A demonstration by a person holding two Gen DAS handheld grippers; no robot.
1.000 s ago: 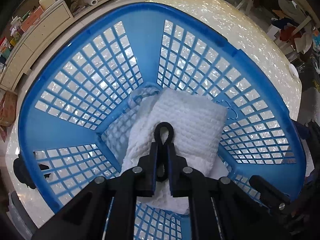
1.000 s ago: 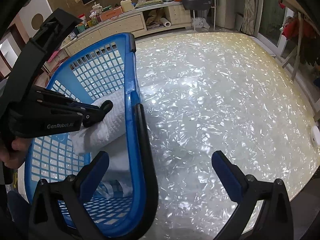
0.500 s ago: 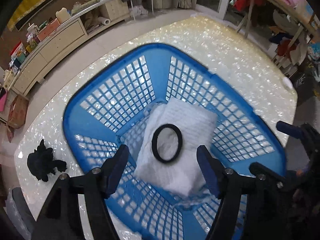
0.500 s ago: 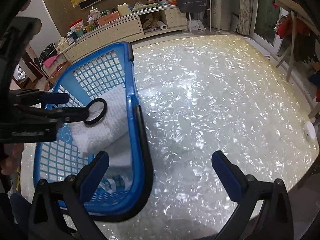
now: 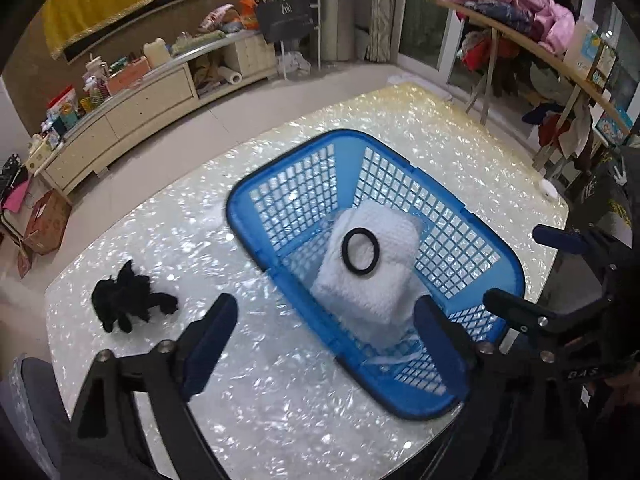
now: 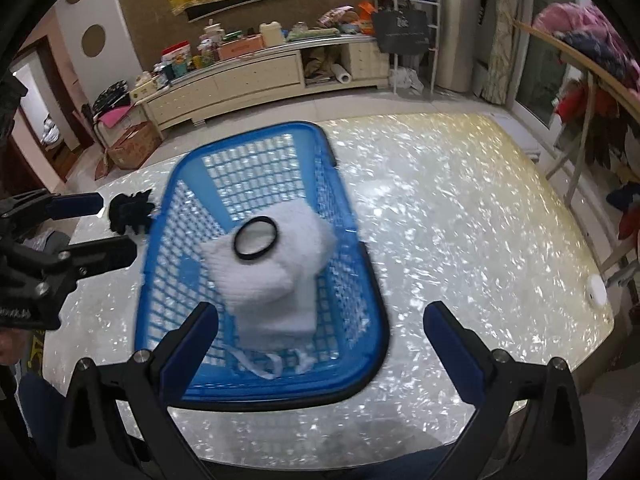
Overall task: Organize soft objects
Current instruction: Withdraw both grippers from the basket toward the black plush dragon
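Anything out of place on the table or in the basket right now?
One black fuzzy soft toy lies on the pearly table, outside the blue plastic mesh basket. The black elastic ring sits on the folded white towel inside.

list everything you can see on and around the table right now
basket: 1, blue, on the table
towel: 1, white, folded, inside the basket
hair tie: 1, black ring, lying on the towel
plush toy: 1, black, on the table outside the basket
table: 1, pearly white, under it all
small disc: 1, white, near the table's edge
cabinet: 1, cream, cluttered top, by the far wall
left gripper: 1, black with blue pads, jaws opening, nothing between them
right gripper: 1, same colours, open, empty
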